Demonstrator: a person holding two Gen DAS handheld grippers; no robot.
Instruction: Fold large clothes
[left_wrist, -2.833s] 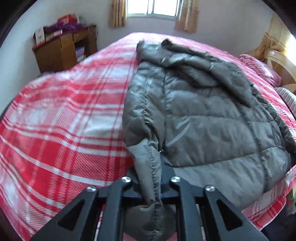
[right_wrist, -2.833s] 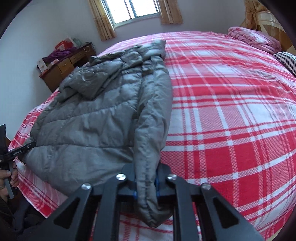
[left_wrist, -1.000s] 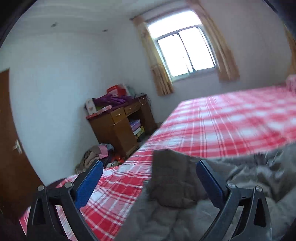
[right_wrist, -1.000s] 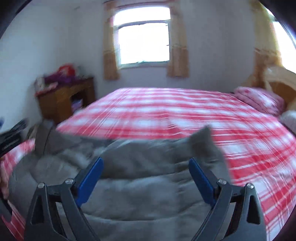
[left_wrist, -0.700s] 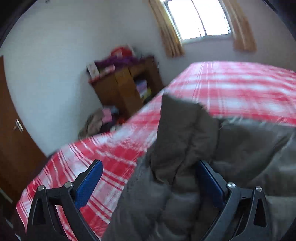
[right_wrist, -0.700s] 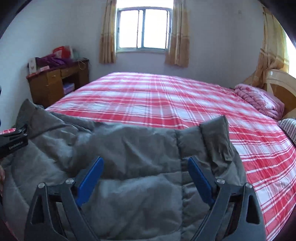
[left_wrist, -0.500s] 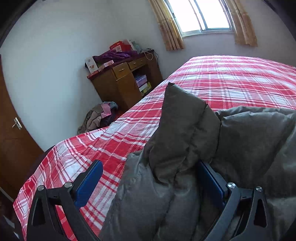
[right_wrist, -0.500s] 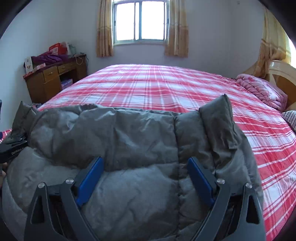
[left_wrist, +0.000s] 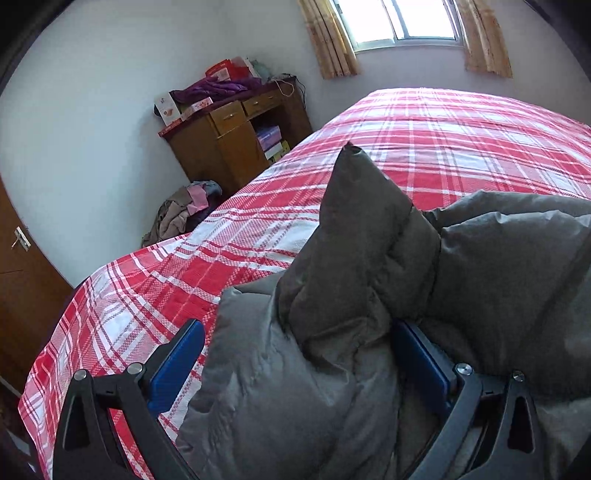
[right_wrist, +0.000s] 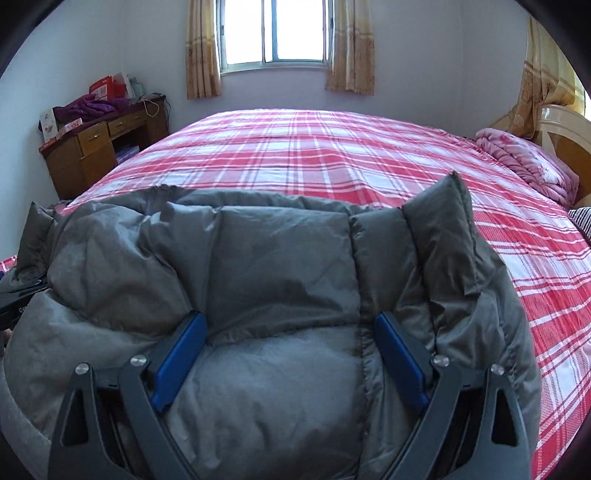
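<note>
Left wrist view shows the left gripper (left_wrist: 295, 363) spread wide, its blue pads (left_wrist: 177, 363) on either side of a bunched fold of the grey puffer jacket (left_wrist: 354, 295) without pinching it, while a corner of the jacket sticks up just beyond. Right wrist view shows the right gripper (right_wrist: 291, 354) equally wide, a padded panel of the jacket (right_wrist: 280, 273) bulging between its fingers, unclamped. Folded over on itself, the jacket lies at the near edge of the red plaid bed (right_wrist: 332, 155), with a wooden desk (right_wrist: 99, 144) far left under the window (right_wrist: 275, 31).
</note>
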